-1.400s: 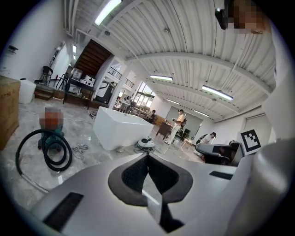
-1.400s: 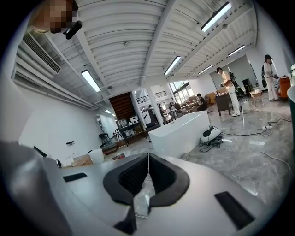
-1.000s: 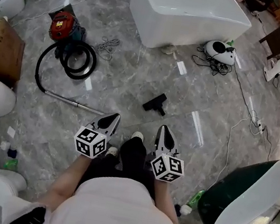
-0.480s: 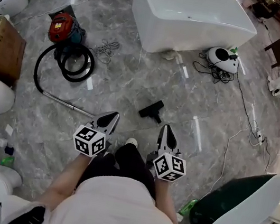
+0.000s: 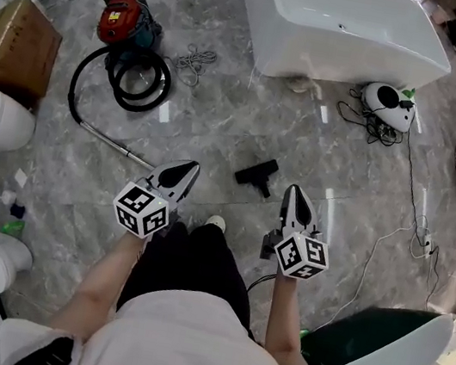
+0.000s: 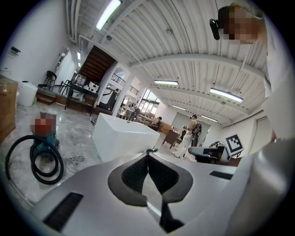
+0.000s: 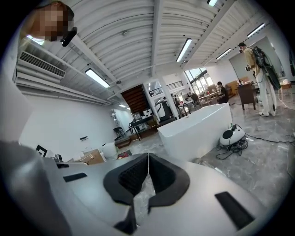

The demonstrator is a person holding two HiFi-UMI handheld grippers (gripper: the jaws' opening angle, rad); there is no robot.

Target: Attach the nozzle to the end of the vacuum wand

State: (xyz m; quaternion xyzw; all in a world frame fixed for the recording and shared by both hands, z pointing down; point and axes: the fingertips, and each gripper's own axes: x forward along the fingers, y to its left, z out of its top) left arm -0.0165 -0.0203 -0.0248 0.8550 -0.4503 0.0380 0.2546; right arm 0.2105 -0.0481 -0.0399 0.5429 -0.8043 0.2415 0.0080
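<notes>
Two grippers here, and both are clamped fully shut with nothing in them: in each gripper view the dark pads meet in a thin line and only floor shows past them. In the head view the person's black trousers (image 5: 192,263) and a white shoe tip (image 5: 216,221) sit at lower centre, with the left gripper (image 5: 189,166) just left of them and the right gripper (image 5: 294,191) just right, both held over the grey marble floor (image 5: 221,124). The black nozzle (image 5: 257,175) lies on the floor near centre frame, a little beyond the two tips and between them, closer to the right one. It isn't joined to anything. The metal vacuum wand (image 5: 116,145) lies flat to the left, its free end close to the left gripper's tip in the picture and clearly apart from the nozzle. Its other end runs up-left into the coiled black hose (image 5: 79,77), which leads to the red vacuum (image 5: 122,20) in the upper left. Further back, a white bathtub (image 5: 342,31) fills the top centre, with a small white cleaner (image 5: 388,101) and its tangled cords on the floor to the tub's right.
</notes>
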